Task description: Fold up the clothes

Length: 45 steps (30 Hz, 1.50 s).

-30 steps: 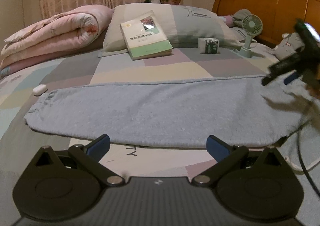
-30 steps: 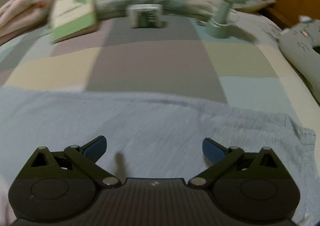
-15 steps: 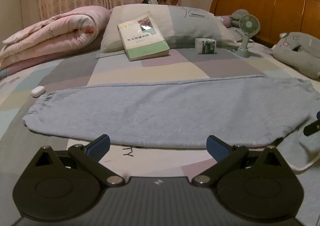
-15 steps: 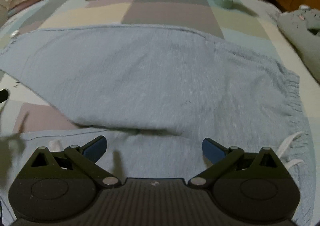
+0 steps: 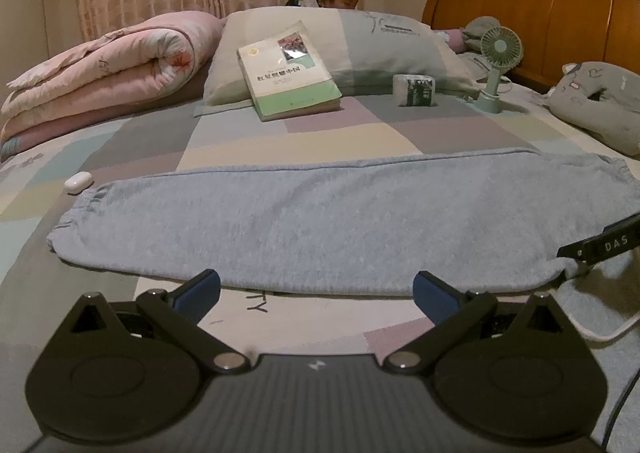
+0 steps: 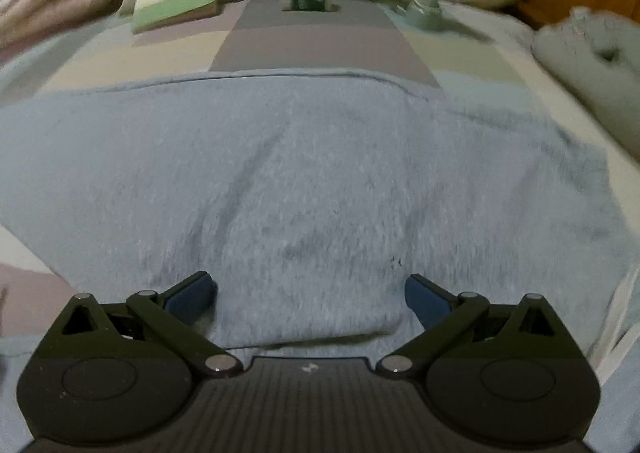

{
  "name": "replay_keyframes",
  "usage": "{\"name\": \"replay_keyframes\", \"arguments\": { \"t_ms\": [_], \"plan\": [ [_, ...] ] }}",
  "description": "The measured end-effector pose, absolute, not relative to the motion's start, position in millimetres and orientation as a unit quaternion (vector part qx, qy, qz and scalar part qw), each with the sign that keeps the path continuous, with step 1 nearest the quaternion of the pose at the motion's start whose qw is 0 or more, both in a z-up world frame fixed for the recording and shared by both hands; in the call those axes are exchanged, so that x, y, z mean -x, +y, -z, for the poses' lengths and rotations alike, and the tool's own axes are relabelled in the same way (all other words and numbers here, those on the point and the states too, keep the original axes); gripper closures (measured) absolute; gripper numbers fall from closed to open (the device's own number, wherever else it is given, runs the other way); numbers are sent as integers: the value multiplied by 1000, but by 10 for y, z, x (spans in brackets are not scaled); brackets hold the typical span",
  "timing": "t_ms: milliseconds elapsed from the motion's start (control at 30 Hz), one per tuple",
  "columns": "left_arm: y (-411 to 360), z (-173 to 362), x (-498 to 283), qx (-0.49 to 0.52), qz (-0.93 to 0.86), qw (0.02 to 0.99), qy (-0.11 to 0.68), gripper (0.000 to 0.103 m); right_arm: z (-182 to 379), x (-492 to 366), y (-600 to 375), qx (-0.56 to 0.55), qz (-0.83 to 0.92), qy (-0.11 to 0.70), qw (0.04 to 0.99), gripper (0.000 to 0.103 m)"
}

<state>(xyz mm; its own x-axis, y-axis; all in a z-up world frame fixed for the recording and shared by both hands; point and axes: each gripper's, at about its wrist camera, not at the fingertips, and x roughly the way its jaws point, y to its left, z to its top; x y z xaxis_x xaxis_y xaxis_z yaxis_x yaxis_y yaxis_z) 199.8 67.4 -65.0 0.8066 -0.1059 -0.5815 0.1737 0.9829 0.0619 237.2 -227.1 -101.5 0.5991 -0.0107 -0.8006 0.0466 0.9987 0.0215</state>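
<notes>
Sweatpants (image 5: 320,213) of pale blue-grey fleece lie flat across the patchwork bedspread (image 5: 352,137), folded lengthwise into one long band: the gathered ankle cuff points to my left, the elastic waist to my right, and a white drawstring (image 5: 600,329) trails off the waist end. My left gripper (image 5: 316,289) hovers just short of the near edge of the band, its blue-tipped tongs spread wide and holding nothing, with bare bedspread showing between them. My right gripper (image 6: 311,295) sits low over the waist end of the same garment, tongs likewise spread wide; cloth fills the gap between them, but I cannot tell whether the tips press into it or only hang above it. In the left view a black part of that right tool, lettered DAS, pokes in from the right edge over the cloth. As for containers, I see only a small white case (image 5: 79,181) lying shut on the bedspread just beside the ankle cuff, its contents hidden. Farther back, a green-and-white book (image 5: 288,73) leans on a pillow (image 5: 384,45), a small wrapped pack (image 5: 415,90) lies next to it, a little green fan (image 5: 498,65) stands upright, and a rolled pink quilt (image 5: 104,73) fills the far left. A person sits behind the pillow, mostly hidden.
</notes>
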Motion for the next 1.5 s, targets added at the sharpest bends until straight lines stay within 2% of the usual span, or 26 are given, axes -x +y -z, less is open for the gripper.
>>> {"name": "replay_keyframes", "arguments": {
  "t_ms": [267, 400, 567, 800, 1033, 1333, 1500],
  "plan": [
    [662, 648, -2003, -58, 74, 949, 301, 1, 850, -2348, -2274, 2, -16, 455, 890, 0],
    [681, 662, -2012, -57, 72, 949, 303, 1, 705, -2339, -2111, 18, -29, 420, 907, 0],
    [684, 652, -2012, -55, 74, 949, 303, 1, 964, -2456, -1968, 32, -36, 453, 890, 0],
    [693, 661, -2020, -52, 75, 948, 306, 1, 717, -2284, -2217, 33, -13, 420, 907, 0],
    [659, 676, -2023, -55, 80, 948, 304, 1, 861, -2202, -2742, -51, 12, 465, 884, 0],
    [593, 749, -2051, -64, 88, 947, 303, 1, 565, -2359, -3018, -48, 22, 406, 913, 0],
    [565, 815, -2098, -74, 80, 943, 313, 1, 798, -2663, -3280, -90, 3, 435, 896, 0]
  ]
}}
